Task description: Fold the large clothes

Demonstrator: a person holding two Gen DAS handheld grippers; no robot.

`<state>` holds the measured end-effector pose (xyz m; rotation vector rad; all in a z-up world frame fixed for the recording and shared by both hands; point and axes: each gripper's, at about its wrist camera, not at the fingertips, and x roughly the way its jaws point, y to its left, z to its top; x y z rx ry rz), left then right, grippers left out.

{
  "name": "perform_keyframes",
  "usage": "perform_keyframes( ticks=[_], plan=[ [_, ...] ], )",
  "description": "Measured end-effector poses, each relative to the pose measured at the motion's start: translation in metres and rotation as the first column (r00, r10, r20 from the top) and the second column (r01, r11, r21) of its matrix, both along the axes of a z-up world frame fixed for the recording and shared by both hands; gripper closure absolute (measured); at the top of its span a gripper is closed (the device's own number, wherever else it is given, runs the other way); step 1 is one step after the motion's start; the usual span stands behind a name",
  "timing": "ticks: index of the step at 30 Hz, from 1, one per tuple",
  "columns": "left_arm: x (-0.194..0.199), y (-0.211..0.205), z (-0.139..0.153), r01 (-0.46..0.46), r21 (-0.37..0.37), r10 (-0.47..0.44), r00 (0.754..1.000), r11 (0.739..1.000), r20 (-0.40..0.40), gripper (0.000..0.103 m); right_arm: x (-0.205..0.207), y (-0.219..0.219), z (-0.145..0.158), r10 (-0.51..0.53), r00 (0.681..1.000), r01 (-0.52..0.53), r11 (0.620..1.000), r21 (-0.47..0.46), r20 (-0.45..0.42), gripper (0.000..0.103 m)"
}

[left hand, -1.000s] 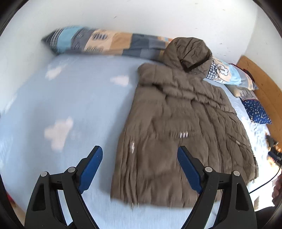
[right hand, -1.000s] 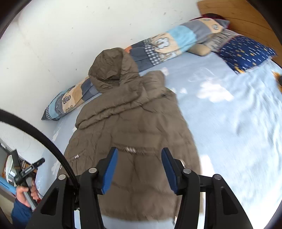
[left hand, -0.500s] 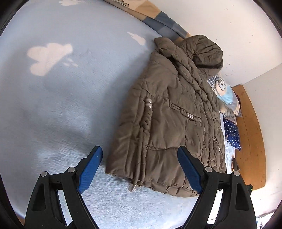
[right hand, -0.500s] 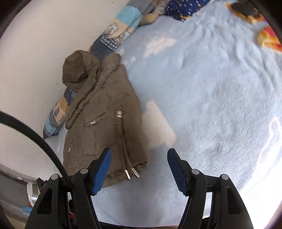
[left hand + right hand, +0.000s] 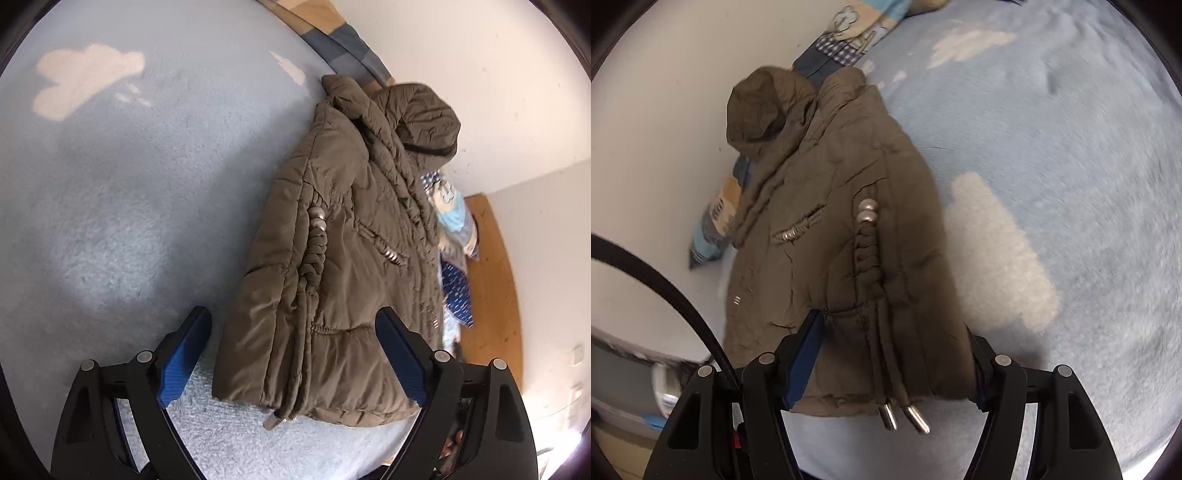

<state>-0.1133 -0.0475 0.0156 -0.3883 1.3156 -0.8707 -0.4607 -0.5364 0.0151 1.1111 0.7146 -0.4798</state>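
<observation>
A brown hooded puffer jacket (image 5: 343, 266) lies flat on the light blue bed, hood toward the wall. My left gripper (image 5: 291, 350) is open, its blue pads straddling the jacket's hem corner on one side. In the right wrist view the jacket (image 5: 831, 229) shows with its drawcords and metal tips (image 5: 905, 413) at the hem. My right gripper (image 5: 894, 354) is open, its jaws on either side of the other hem corner, close over the fabric.
A light blue blanket with white clouds (image 5: 122, 192) covers the bed. Patterned pillows (image 5: 849, 33) lie along the white wall. A wooden headboard (image 5: 491, 280) stands at the far end. The bed edge and room clutter (image 5: 646, 387) show at lower left.
Both grippers have come down and closer to the jacket's hem, one at each corner. The jacket itself has not moved. Both stay open.
</observation>
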Motion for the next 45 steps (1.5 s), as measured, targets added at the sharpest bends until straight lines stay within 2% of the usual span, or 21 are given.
perform_keyframes(
  ticks=[3,4,5,6,7,8,9,11,13,18,25,30,35,38,40,41,43,45],
  plan=[
    [0.0,-0.015,0.005,0.034,0.037,-0.036,0.997,0.999,0.066,0.013,0.009,0.003,-0.004,0.011,1.0,-0.011,1.0,-0.021,-0.008,0.031],
    [-0.002,-0.022,0.008,0.052,0.061,-0.058,0.993,0.997,0.107,0.025,0.009,0.003,-0.004,0.005,1.0,-0.005,1.0,-0.025,-0.009,0.034],
    [-0.004,-0.028,0.011,0.069,0.085,-0.08,0.987,0.994,0.139,0.033,0.009,0.004,-0.004,0.005,1.0,-0.005,0.999,-0.032,-0.005,0.053],
    [-0.005,-0.033,0.012,0.086,0.109,-0.103,0.981,0.99,0.163,0.055,0.009,0.004,-0.002,0.009,1.0,-0.01,0.999,-0.05,-0.012,0.066],
    [-0.005,-0.035,0.012,0.094,0.111,-0.113,0.979,0.989,0.17,0.077,0.009,0.005,0.001,0.012,1.0,-0.013,0.997,-0.07,-0.024,0.068],
    [-0.006,-0.037,0.012,0.105,0.083,-0.118,0.979,0.991,0.169,0.08,0.01,0.006,0.003,0.014,1.0,-0.016,0.997,-0.077,-0.018,0.075],
    [-0.007,-0.038,0.014,0.098,0.087,-0.113,0.977,0.991,0.181,0.081,0.01,0.007,0.006,0.016,1.0,-0.017,0.996,-0.088,-0.013,0.08],
    [-0.013,-0.045,0.023,0.092,0.131,-0.121,0.963,0.987,0.242,0.083,0.01,0.011,0.014,0.029,1.0,-0.03,0.992,-0.124,-0.007,0.084],
    [-0.019,-0.045,0.031,0.08,0.136,-0.114,0.957,0.988,0.267,0.085,0.011,0.015,0.021,0.038,0.999,-0.04,0.987,-0.155,-0.015,0.086],
    [-0.033,-0.034,0.056,0.067,0.14,-0.109,0.943,0.988,0.314,0.086,0.0,0.025,0.05,0.046,0.999,-0.043,0.974,-0.221,0.011,0.089],
    [-0.067,-0.006,0.076,0.094,0.174,-0.147,0.934,0.98,0.326,0.086,-0.033,0.056,0.082,0.067,0.998,-0.066,0.974,-0.217,-0.004,0.089],
    [-0.088,0.019,0.071,0.101,0.2,-0.158,0.943,0.975,0.294,0.086,-0.058,0.084,0.099,0.108,0.993,-0.118,0.967,-0.226,-0.056,0.089],
    [-0.091,0.025,0.055,0.085,0.248,-0.156,0.947,0.965,0.282,0.084,-0.075,0.094,0.092,0.099,0.985,-0.127,0.972,-0.197,-0.144,0.089],
    [-0.079,0.016,0.042,0.06,0.32,-0.15,0.953,0.946,0.265,0.07,-0.078,0.093,0.073,0.071,0.979,-0.104,0.981,-0.164,-0.193,0.089],
    [-0.075,0.012,0.039,0.005,0.358,-0.118,0.948,0.934,0.294,0.045,-0.073,0.092,0.061,0.054,0.968,-0.094,0.983,-0.157,-0.245,0.086],
    [-0.075,0.011,0.038,-0.007,0.367,-0.112,0.946,0.93,0.303,0.041,-0.07,0.09,0.06,0.044,0.963,-0.089,0.983,-0.158,-0.265,0.079],
    [-0.072,0.009,0.041,-0.016,0.373,-0.107,0.946,0.928,0.307,0.039,-0.062,0.089,0.054,0.032,0.945,-0.091,0.982,-0.167,-0.324,0.075],
    [-0.071,0.011,0.049,-0.029,0.369,-0.097,0.943,0.929,0.317,0.038,-0.059,0.092,0.055,0.018,0.928,-0.093,0.978,-0.185,-0.372,0.057]
  ],
)
